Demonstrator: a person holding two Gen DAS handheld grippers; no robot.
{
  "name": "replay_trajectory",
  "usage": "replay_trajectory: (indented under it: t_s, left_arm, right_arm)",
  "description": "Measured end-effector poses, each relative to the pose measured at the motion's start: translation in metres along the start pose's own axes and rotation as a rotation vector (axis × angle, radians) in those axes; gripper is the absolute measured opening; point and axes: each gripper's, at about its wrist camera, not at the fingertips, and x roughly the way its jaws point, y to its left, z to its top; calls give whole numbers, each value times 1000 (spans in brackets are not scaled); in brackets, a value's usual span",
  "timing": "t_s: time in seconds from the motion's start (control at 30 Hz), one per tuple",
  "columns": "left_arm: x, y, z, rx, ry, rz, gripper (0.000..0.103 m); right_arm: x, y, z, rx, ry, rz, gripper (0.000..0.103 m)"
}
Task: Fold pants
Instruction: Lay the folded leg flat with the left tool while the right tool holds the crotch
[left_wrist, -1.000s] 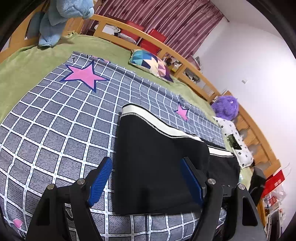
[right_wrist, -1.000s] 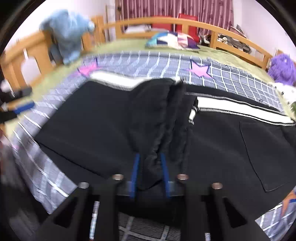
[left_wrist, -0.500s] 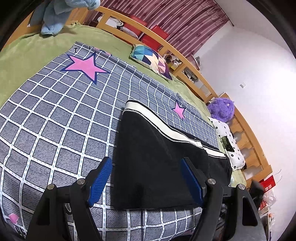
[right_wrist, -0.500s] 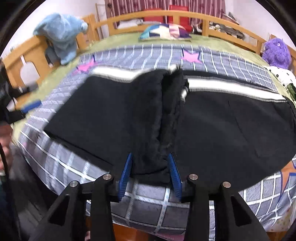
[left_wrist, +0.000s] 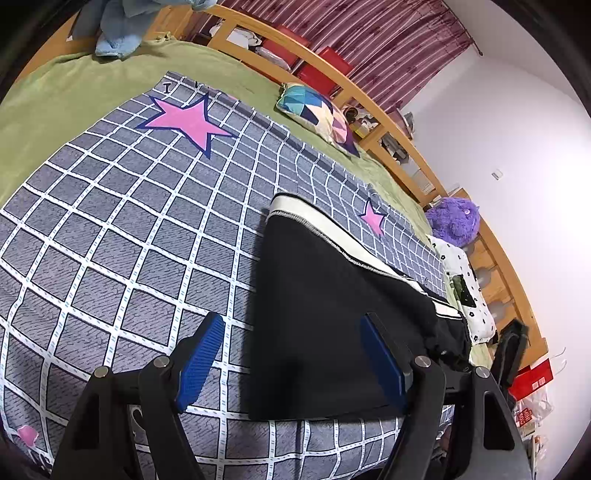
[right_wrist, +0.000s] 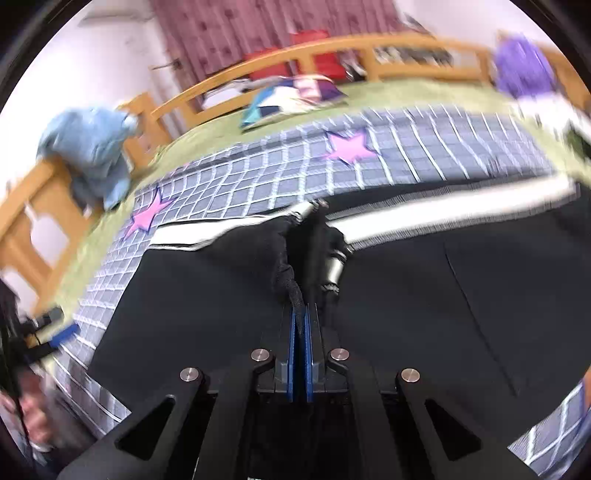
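Note:
Black pants (left_wrist: 325, 306) with a white side stripe lie spread on the checked bedspread (left_wrist: 129, 229). My left gripper (left_wrist: 291, 354) is open and empty, hovering above the near edge of the pants' left end. In the right wrist view the pants (right_wrist: 424, 314) fill the foreground, and my right gripper (right_wrist: 302, 321) is shut on a bunched fold of the black fabric (right_wrist: 295, 254), which rises from the blue pads. That view is blurred by motion.
A patterned pillow (left_wrist: 317, 114) and a purple plush toy (left_wrist: 454, 221) lie at the far side by the wooden bed rail (left_wrist: 388, 122). A blue garment (right_wrist: 88, 147) hangs on the left rail. A white spotted cloth (left_wrist: 465, 291) lies beyond the pants.
My right gripper opened half a second ago and has now closed tight on a bunched fold of the pants. My left gripper stays open, its view shifting slightly.

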Motion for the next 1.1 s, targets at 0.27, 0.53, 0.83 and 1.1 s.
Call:
replay_trajectory:
  t_s: [0.27,0.53,0.83,1.1]
  left_arm:
    - [6,-6,-6,36,27,8,75]
    - [13,-7,-10,46,44,28,75]
    - [22,-23,-17,100,62,37,75]
    - [25,-65,-39,273,59,102,75]
  right_arm:
    - [11,1,-11,-21,47,-64,63]
    - [58,-6,-5,58,141,5,26]
    - [36,-14,23,-5,38,-74,20]
    - [-13,2,12,-80,-28,-101,33]
